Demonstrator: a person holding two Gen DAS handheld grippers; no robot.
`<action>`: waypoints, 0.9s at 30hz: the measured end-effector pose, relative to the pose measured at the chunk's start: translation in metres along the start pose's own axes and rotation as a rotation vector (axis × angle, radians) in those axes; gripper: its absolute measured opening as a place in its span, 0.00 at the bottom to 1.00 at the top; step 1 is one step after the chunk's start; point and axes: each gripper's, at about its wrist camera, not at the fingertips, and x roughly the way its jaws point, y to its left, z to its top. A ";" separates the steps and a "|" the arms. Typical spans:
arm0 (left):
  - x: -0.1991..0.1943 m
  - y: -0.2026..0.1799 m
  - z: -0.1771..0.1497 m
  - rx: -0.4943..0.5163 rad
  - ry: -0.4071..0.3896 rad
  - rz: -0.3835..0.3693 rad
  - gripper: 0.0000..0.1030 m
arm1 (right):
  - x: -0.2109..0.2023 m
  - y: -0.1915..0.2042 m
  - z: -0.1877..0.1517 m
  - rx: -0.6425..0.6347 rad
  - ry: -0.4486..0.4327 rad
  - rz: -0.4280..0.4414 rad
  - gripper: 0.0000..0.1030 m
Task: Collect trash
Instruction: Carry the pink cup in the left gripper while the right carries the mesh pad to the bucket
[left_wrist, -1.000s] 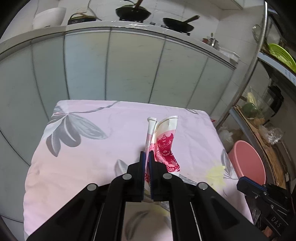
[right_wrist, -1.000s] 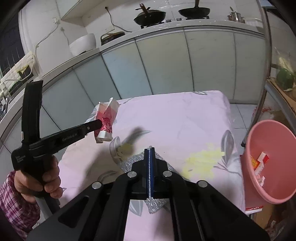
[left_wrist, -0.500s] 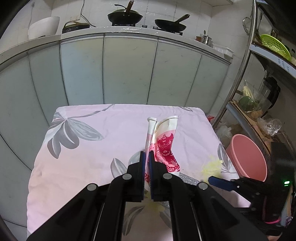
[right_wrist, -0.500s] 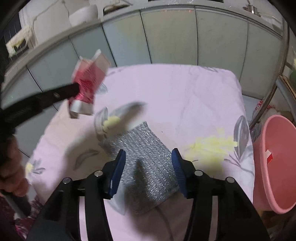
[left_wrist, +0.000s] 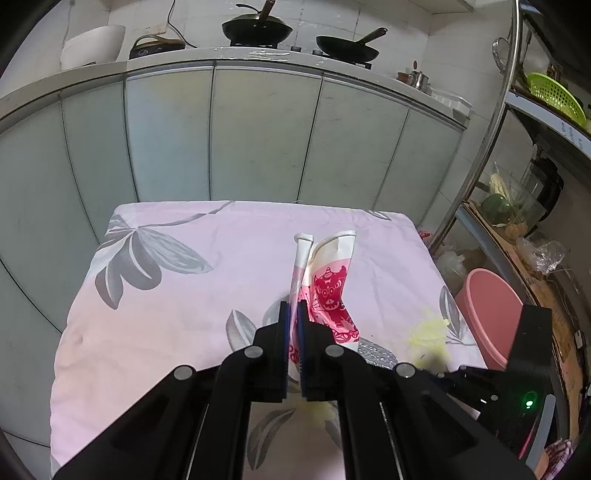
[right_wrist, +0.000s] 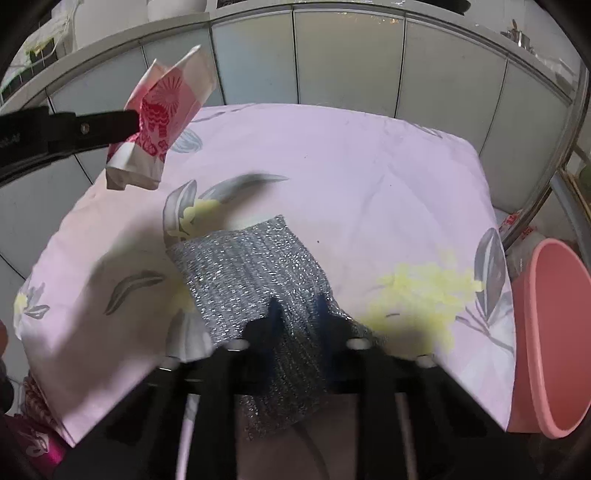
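Left wrist view first: the left gripper (left_wrist: 291, 314) is clenched on a crumpled red-and-white paper packet (left_wrist: 328, 291), holding it up clear of the pink floral cloth (left_wrist: 177, 314) that covers the table. The packet is thin, light, creased paper; pinched at its folded edge it should ride along without slipping, though it would tear if tugged. To the right, beside the table, a pink plastic basin (left_wrist: 487, 306) stands low on the floor.

Right wrist view: the right gripper (right_wrist: 297, 314) has just been closing its jaws, and a silvery, glittering mesh pouch (right_wrist: 251, 269) lies between them on the cloth. The fingers are blurred, so the pads probably pinch its near part, but that is not certain. The pouch looks soft, limp and light, with a rough, sparkly weave that should give a good hold; a pinch near one edge will let it drape. The basin's rim (right_wrist: 532, 314) shows at the right, near the table's edge.
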 end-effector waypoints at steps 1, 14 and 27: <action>0.000 0.001 0.000 -0.002 0.002 0.000 0.03 | -0.001 0.000 -0.001 0.003 -0.003 0.003 0.11; 0.003 -0.012 0.002 0.018 0.005 -0.022 0.03 | -0.078 -0.016 0.003 0.097 -0.188 0.034 0.08; 0.024 -0.117 0.014 0.168 0.007 -0.179 0.03 | -0.142 -0.110 -0.013 0.300 -0.303 -0.179 0.08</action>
